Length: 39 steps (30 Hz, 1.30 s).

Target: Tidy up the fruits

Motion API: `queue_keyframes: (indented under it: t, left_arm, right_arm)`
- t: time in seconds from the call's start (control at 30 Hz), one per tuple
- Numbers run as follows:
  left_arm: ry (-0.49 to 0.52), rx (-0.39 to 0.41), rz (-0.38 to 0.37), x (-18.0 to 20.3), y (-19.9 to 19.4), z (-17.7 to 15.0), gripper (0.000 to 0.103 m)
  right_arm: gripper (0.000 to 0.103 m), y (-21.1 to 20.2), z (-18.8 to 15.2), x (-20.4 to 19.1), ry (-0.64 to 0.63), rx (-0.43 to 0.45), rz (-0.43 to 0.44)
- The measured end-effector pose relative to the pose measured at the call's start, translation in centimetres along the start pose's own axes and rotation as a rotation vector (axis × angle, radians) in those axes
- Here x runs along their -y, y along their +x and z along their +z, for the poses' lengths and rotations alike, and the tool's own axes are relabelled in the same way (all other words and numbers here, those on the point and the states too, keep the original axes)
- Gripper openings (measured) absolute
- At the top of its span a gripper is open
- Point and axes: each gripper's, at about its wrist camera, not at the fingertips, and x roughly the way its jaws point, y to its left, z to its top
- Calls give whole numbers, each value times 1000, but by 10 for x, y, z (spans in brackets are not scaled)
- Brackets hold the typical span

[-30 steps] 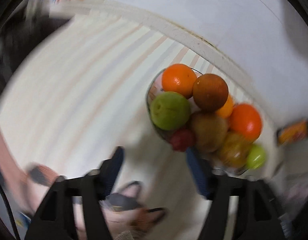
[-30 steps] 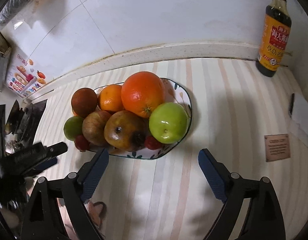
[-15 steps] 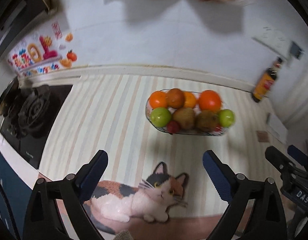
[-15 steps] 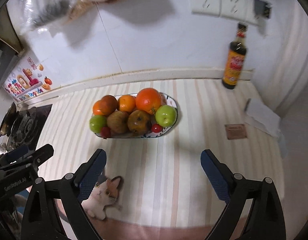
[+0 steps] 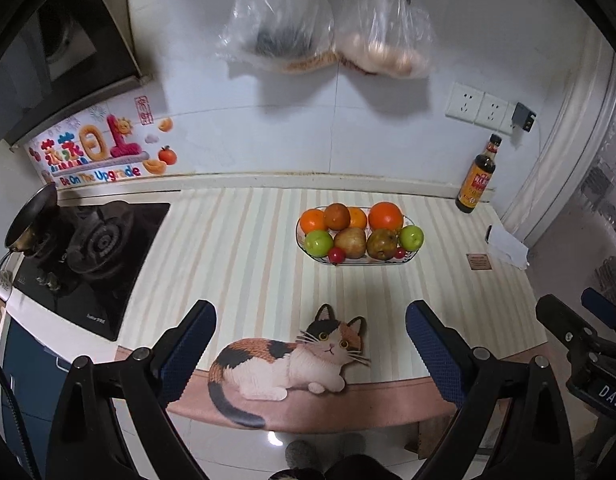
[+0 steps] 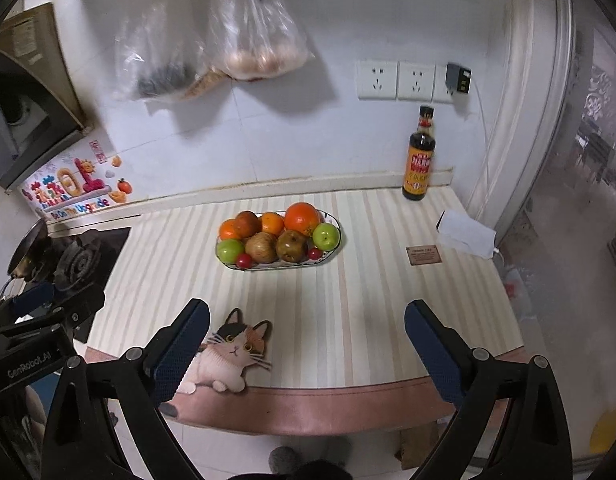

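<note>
An oval fruit plate (image 5: 413,255) (image 6: 335,248) stands on the striped counter, piled with oranges (image 5: 385,216) (image 6: 302,218), green apples (image 5: 318,242) (image 6: 326,236), brown pears (image 5: 350,242) (image 6: 261,247) and small red fruits (image 5: 336,255) (image 6: 243,261). My left gripper (image 5: 310,340) is open and empty, held back over the counter's front edge, well short of the plate. My right gripper (image 6: 305,338) is also open and empty, at the front edge. Each gripper shows at the edge of the other's view.
A cat-shaped mat (image 5: 283,364) (image 6: 227,354) lies at the counter's front edge. A gas stove (image 5: 87,248) with a pan is at the left. A dark sauce bottle (image 5: 478,178) (image 6: 420,160), a white cloth (image 6: 466,232) and a brown card (image 6: 424,255) are at the right. Plastic bags (image 5: 328,32) hang on the wall.
Both grippers have pulled back and up from close above the fruit plate to the counter's front edge; the plate now looks small and far. Both stayed open and empty.
</note>
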Motion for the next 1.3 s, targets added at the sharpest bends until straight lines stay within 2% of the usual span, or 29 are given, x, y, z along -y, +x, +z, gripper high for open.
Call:
queue_keyframes:
  t: [0.3, 0.67, 0.73, 0.77, 1.0, 1.3]
  left_arm:
    - [17, 34, 4, 11, -48, -9, 97]
    - [15, 38, 29, 22, -74, -17, 97]
    - [12, 45, 38, 22, -75, -17, 98]
    - [14, 50, 47, 23, -76, -17, 102]
    - [13, 69, 66, 27, -77, -14, 103]
    - [-4, 36, 71, 30, -39, 6, 103]
  right_arm:
    - [100, -61, -1, 1, -16, 43, 33]
    - [101, -92, -2, 12, -21, 49, 70]
    - [103, -92, -3, 13, -24, 43, 78]
    - [103, -91, -2, 13, -27, 41, 81]
    - [103, -81, 3, 15, -44, 31, 95]
    - [103, -36, 23, 21, -28, 12, 129]
